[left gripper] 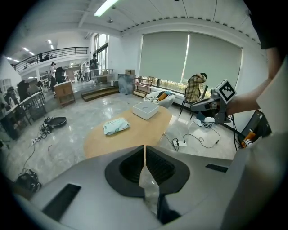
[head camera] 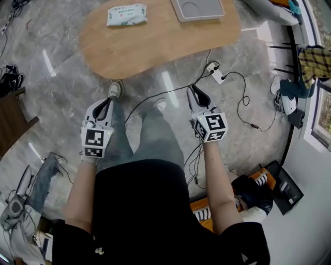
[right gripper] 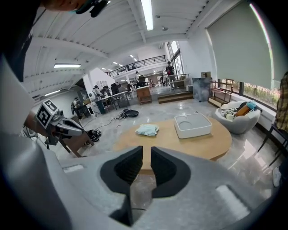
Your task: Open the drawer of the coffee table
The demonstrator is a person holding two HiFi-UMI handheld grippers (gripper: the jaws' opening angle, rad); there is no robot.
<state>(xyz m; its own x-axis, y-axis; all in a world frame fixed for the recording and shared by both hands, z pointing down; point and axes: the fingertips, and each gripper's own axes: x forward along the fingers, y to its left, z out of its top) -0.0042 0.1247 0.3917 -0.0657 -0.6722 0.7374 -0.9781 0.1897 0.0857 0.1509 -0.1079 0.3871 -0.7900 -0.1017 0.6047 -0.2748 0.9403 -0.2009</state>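
The left gripper (left gripper: 144,148) has its jaws pressed together, and nothing is between them. The right gripper (right gripper: 146,155) has a thin gap between its jaws, and nothing is in that gap either. In the head view both grippers sit in the middle of the picture, over the grey floor, and point up toward the coffee table (head camera: 170,39). They are well apart from it.

The table is the round-edged wooden top at the upper middle of the head view. No view shows the drawer. I guess it is under the top, on a side we cannot see.

Here is what could go wrong, I think:

- The jaws are too narrow. The left ones cannot take a handle at all, and the right ones could only take a very thin one. If they are pushed at the drawer like this, they may bump it or slip off.
- The person may reach for the wrong side, because the drawer is hidden from here.
- A black cable (head camera: 178,89) runs across the floor from the power strip (head camera: 216,72), between the table and the person's shoe (head camera: 115,89). A step forward could catch it.
- A hard pull could drag the whole table and not just the drawer. Then the white tray (head camera: 197,9) and the pack of wipes (head camera: 126,14) at the top of the picture could slide.
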